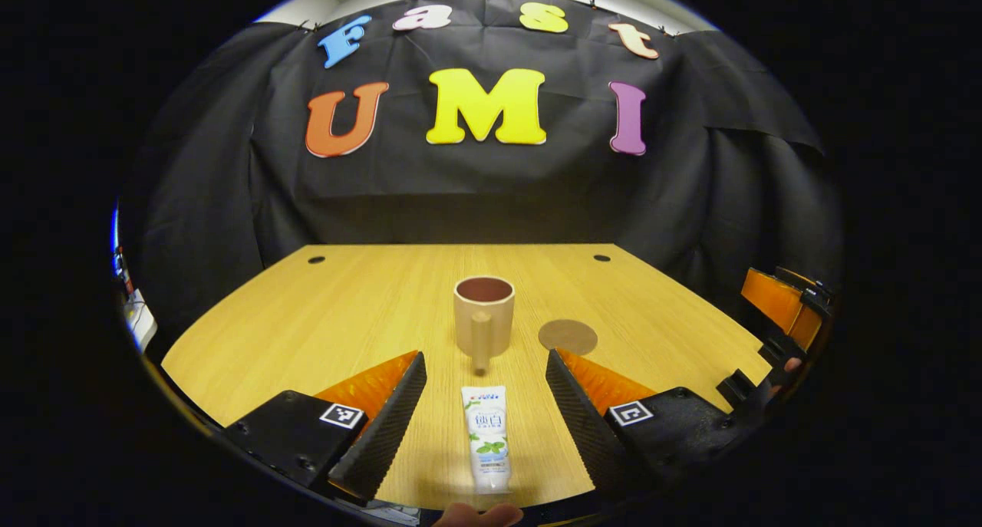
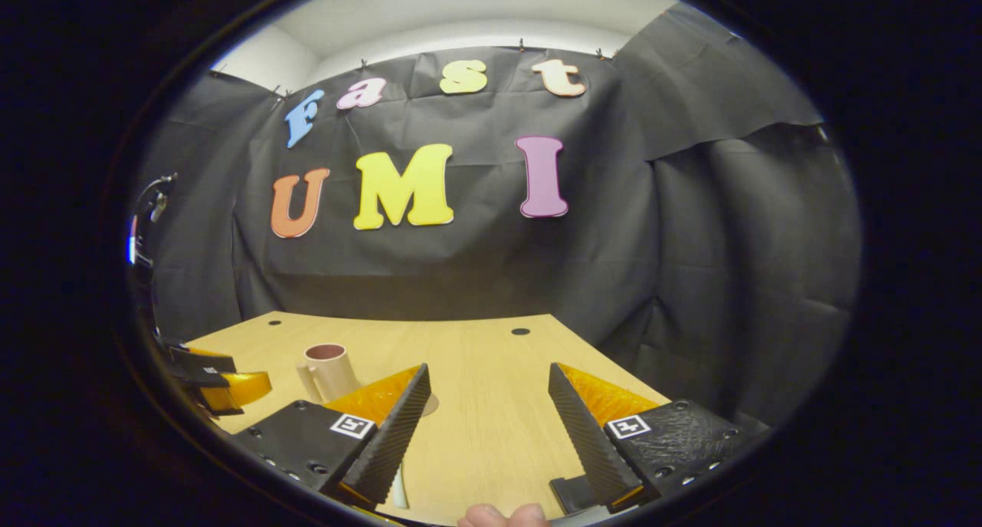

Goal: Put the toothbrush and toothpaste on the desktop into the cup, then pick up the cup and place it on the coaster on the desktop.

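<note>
A beige cup [image 1: 483, 316] stands upright mid-table, handle toward me, with nothing showing inside it. A round brown coaster [image 1: 568, 336] lies just right of it. A white toothpaste tube [image 1: 487, 439] lies flat on the wooden desktop [image 1: 307, 335], lengthwise between the fingers of my left gripper [image 1: 485, 358], which is open and holds nothing. In the right gripper view my right gripper [image 2: 489, 370] is open over bare wood, with the cup [image 2: 328, 371] ahead to its left. A white sliver [image 2: 399, 490] peeks from under its left finger; I cannot tell what it is.
The right gripper [image 1: 782, 304] shows at the far right edge of the left gripper view, and the left gripper [image 2: 215, 385] at the left edge of the right gripper view. Two dark holes [image 1: 316, 259] mark the desktop's far corners. A fingertip [image 2: 502, 515] shows at the bottom.
</note>
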